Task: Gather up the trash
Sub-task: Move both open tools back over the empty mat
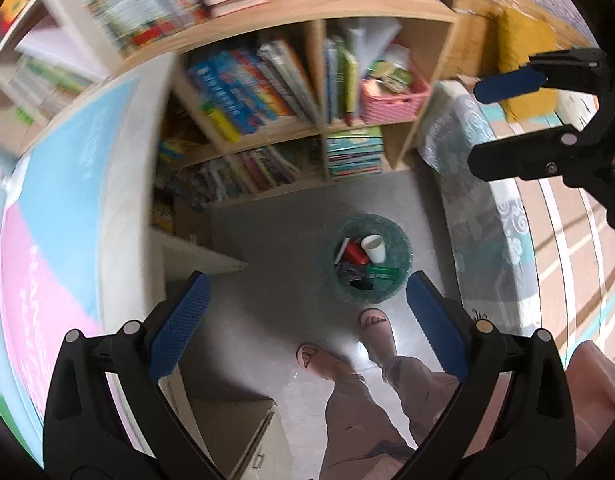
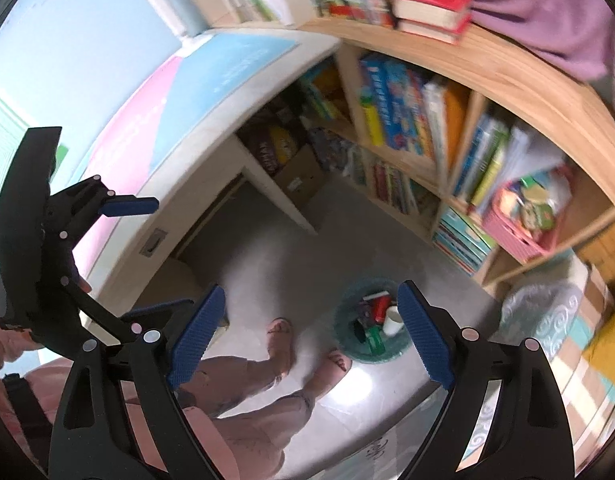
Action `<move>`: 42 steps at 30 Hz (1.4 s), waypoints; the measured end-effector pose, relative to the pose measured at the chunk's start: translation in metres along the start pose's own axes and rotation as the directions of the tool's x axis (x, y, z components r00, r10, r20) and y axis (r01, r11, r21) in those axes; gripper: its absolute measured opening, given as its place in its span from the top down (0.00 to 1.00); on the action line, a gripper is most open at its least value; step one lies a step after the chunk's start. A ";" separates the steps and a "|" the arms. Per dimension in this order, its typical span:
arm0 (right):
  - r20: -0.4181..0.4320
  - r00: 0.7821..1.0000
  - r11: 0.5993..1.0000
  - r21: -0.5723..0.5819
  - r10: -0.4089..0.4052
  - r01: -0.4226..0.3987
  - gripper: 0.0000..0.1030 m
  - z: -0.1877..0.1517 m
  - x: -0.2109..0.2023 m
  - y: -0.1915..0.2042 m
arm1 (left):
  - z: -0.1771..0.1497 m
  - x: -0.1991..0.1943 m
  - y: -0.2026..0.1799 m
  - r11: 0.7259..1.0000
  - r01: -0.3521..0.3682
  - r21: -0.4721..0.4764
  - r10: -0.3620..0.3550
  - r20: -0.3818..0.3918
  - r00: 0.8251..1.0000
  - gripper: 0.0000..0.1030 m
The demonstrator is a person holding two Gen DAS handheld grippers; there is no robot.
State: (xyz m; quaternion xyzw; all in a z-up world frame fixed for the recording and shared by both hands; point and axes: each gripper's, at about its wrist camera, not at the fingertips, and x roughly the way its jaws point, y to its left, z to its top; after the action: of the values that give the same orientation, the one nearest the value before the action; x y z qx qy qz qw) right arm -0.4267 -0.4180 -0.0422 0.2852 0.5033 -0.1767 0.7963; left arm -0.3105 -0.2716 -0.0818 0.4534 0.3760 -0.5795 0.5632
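A round teal mesh trash bin (image 1: 403, 256) (image 2: 342, 320) stands on the grey floor. It holds a white paper cup (image 1: 374, 248) (image 2: 391, 322), a red can (image 1: 355, 253) (image 2: 381, 306), a green wrapper (image 1: 383, 273) (image 2: 374, 339) and dark scraps. My left gripper (image 1: 307, 320) (image 2: 167, 256) hangs open high above the floor, left of the bin, with nothing between its blue pads. My right gripper (image 2: 307, 320) (image 1: 475, 126) is also open wide and empty, high over the floor near the bin.
A person's sandalled feet (image 1: 371, 320) (image 2: 281, 332) stand just beside the bin. A desk with a pink and blue mat (image 1: 67, 200) (image 2: 187, 88) is on the left. A wooden bookshelf (image 1: 319, 128) (image 2: 447, 200) with a pink basket (image 1: 393, 102) stands behind. A bed (image 1: 547, 248) lies to the right.
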 end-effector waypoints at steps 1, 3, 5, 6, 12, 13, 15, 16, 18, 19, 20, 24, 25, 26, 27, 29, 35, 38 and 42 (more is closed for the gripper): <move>-0.004 1.000 1.000 -0.022 0.008 -0.008 0.15 0.005 0.003 0.008 | -0.005 -0.003 0.008 1.000 -0.011 -0.026 0.011 0.002 1.000 0.07; -0.011 1.000 0.998 -0.068 0.019 -0.020 0.15 0.016 0.009 0.022 | -0.015 -0.008 0.026 0.996 -0.037 -0.083 0.037 0.004 0.999 0.07; -0.019 0.999 0.992 -0.119 0.040 -0.042 0.15 0.027 0.016 0.040 | -0.023 -0.012 0.040 0.990 -0.056 -0.129 0.058 0.007 0.998 0.07; -0.022 0.999 0.988 -0.144 0.047 -0.050 0.15 0.033 0.019 0.049 | -0.029 -0.014 0.048 0.985 -0.069 -0.160 0.072 0.007 0.997 0.07; -0.040 0.994 0.965 -0.240 0.103 -0.110 0.15 0.062 0.039 0.093 | -0.060 -0.027 0.091 0.939 -0.126 -0.320 0.134 0.003 0.991 0.07; -0.046 0.993 0.958 -0.259 0.112 -0.120 0.15 0.067 0.042 0.102 | -0.066 -0.028 0.097 0.932 -0.131 -0.337 0.140 0.001 0.990 0.07; -0.059 0.990 0.945 -0.294 0.129 -0.141 0.14 0.074 0.049 0.119 | -0.076 -0.032 0.107 0.915 -0.148 -0.375 0.159 -0.002 0.987 0.07; -0.070 0.988 0.936 -0.315 0.141 -0.156 0.14 0.079 0.054 0.130 | -0.083 -0.035 0.113 0.906 -0.153 -0.395 0.165 -0.004 0.986 0.07; -0.082 0.985 0.926 -0.336 0.154 -0.173 0.14 0.085 0.060 0.146 | -0.095 -0.039 0.125 0.883 -0.166 -0.438 0.181 -0.008 0.983 0.07; -0.091 0.982 0.916 -0.354 0.166 -0.187 0.14 0.090 0.064 0.158 | -0.100 -0.041 0.129 0.875 -0.169 -0.454 0.185 -0.009 0.983 0.07; -0.096 0.981 0.910 -0.367 0.171 -0.195 0.14 0.093 0.068 0.166 | -0.105 -0.042 0.134 0.865 -0.172 -0.471 0.189 -0.011 0.982 0.07; -0.119 0.974 0.878 -0.422 0.192 -0.224 0.14 0.104 0.079 0.201 | -0.128 -0.049 0.157 0.814 -0.190 -0.549 0.212 -0.023 0.977 0.07; -0.128 0.972 0.869 -0.437 0.197 -0.234 0.14 0.108 0.083 0.212 | -0.135 -0.051 0.164 0.798 -0.197 -0.569 0.220 -0.028 0.975 0.07; -0.133 0.971 0.863 -0.446 0.199 -0.238 0.14 0.111 0.086 0.220 | -0.142 -0.052 0.171 0.779 -0.204 -0.592 0.228 -0.034 0.973 0.07; -0.138 0.970 0.857 -0.454 0.201 -0.242 0.14 0.114 0.088 0.226 | -0.148 -0.054 0.176 0.767 -0.206 -0.607 0.232 -0.037 0.972 0.07; -0.149 0.967 0.843 -0.476 0.206 -0.253 0.14 0.119 0.094 0.245 | -0.164 -0.058 0.191 0.729 -0.216 -0.650 0.245 -0.048 0.968 0.07; -0.158 0.966 0.807 -0.532 0.205 -0.258 0.14 0.134 0.113 0.297 | -0.205 -0.070 0.231 0.617 -0.268 -0.740 0.297 -0.096 0.950 0.07; -0.173 0.963 0.787 -0.555 0.208 -0.270 0.14 0.138 0.124 0.323 | -0.225 -0.076 0.246 0.567 -0.280 -0.775 0.313 -0.111 0.943 0.07; -0.182 0.959 0.764 -0.579 0.219 -0.284 0.14 0.142 0.137 0.352 | -0.253 -0.085 0.264 0.506 -0.294 -0.811 0.331 -0.132 0.934 0.07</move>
State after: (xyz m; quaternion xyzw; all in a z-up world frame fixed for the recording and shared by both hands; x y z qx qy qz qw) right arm -0.0674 -0.2343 -0.0216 0.0923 0.5308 0.1150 0.8346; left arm -0.0267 -0.0274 -0.0584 0.1883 0.5017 -0.2362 0.8106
